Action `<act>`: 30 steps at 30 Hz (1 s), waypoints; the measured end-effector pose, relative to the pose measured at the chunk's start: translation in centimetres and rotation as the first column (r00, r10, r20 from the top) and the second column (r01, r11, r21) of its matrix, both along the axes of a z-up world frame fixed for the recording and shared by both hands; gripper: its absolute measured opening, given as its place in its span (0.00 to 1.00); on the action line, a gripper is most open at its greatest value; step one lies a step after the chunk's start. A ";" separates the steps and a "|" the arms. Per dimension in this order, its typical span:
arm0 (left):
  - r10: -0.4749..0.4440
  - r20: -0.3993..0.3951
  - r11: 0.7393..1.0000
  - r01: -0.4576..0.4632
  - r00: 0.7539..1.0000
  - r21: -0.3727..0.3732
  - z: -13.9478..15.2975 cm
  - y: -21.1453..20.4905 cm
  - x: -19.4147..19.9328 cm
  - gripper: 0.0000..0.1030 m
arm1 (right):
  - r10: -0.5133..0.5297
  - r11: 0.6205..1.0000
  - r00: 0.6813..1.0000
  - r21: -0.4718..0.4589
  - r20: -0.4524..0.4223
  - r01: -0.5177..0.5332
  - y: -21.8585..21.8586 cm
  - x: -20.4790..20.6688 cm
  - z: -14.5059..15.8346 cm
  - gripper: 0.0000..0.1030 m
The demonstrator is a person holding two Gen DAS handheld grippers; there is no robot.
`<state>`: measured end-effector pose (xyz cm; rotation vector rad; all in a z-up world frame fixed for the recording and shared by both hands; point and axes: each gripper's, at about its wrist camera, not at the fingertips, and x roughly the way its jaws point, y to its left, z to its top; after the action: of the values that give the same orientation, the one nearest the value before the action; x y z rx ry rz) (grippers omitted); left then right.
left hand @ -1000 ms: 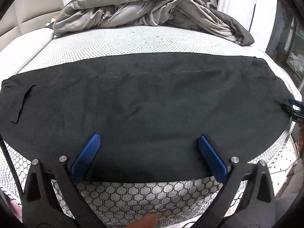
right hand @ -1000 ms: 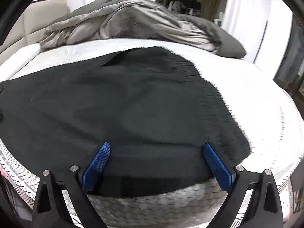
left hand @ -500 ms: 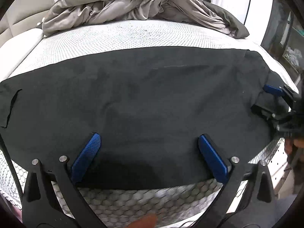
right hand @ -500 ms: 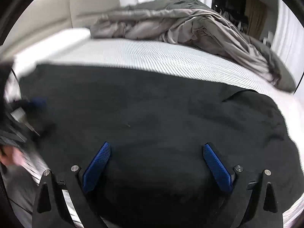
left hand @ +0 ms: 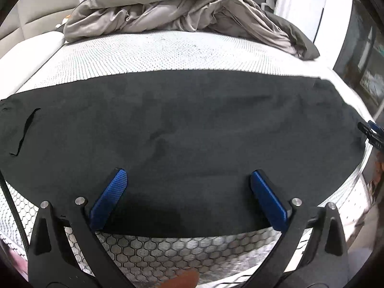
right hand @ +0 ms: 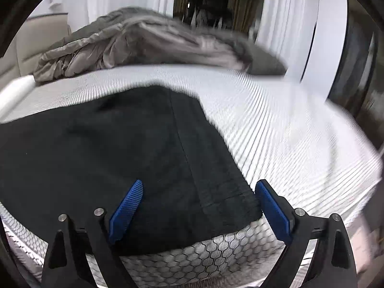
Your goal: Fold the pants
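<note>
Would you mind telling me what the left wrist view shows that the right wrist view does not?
Only the left wrist view shows the pocket slit at the pants' far left and the right gripper at their right end. Only the right wrist view shows the vertical seam and hem corner. Both show the black pants, grey duvet, mattress and open blue fingers.

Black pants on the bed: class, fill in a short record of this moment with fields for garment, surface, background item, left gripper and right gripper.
garment: black fabric pants, spread flat, unfolded
surface: white mattress with honeycomb-patterned side; the pants reach its near edge
background item: crumpled grey duvet at the far end, apart from the pants
left gripper: blue-padded left gripper, open, over the near edge of the pants, holding nothing
right gripper: blue-padded right gripper, open, at the hem corner of the pants; view blurred
</note>
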<state>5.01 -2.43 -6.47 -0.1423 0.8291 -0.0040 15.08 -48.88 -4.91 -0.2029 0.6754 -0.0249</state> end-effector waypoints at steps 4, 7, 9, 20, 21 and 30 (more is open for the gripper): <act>-0.047 0.020 0.999 0.047 0.999 -0.019 2.0 -1.9 1.8 0.99 | 0.108 0.993 0.993 0.032 0.041 -0.109 4.2 -0.9 2.8 0.93; -0.071 -0.048 0.997 0.072 0.996 0.010 1.7 -4.6 4.8 0.99 | 0.264 0.962 0.964 0.081 -0.022 -0.262 9.9 0.9 2.5 0.93; -0.079 -0.135 0.996 0.083 0.988 0.024 0.3 -5.6 6.5 0.99 | 0.323 0.946 0.945 0.051 -0.052 -0.321 13.8 1.5 1.8 0.94; -0.110 -0.125 0.993 0.113 0.986 0.025 -0.8 -2.6 5.7 1.00 | 0.298 0.954 0.942 0.016 -0.155 -0.299 12.3 4.5 -4.1 0.93; -0.111 -0.127 0.993 0.115 0.986 0.019 -0.8 -2.5 5.7 1.00 | 0.227 0.973 0.964 0.002 -0.142 -0.229 10.3 5.0 -4.0 0.93; -0.069 -0.123 0.994 0.078 0.990 0.071 -1.6 -2.8 5.9 1.00 | 0.148 0.987 0.978 -0.046 -0.148 -0.156 7.3 4.6 -4.3 0.90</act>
<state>10.94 -5.27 -8.09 -0.0405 0.9531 -0.0341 19.64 -41.59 -9.17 -0.3139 0.8023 0.1179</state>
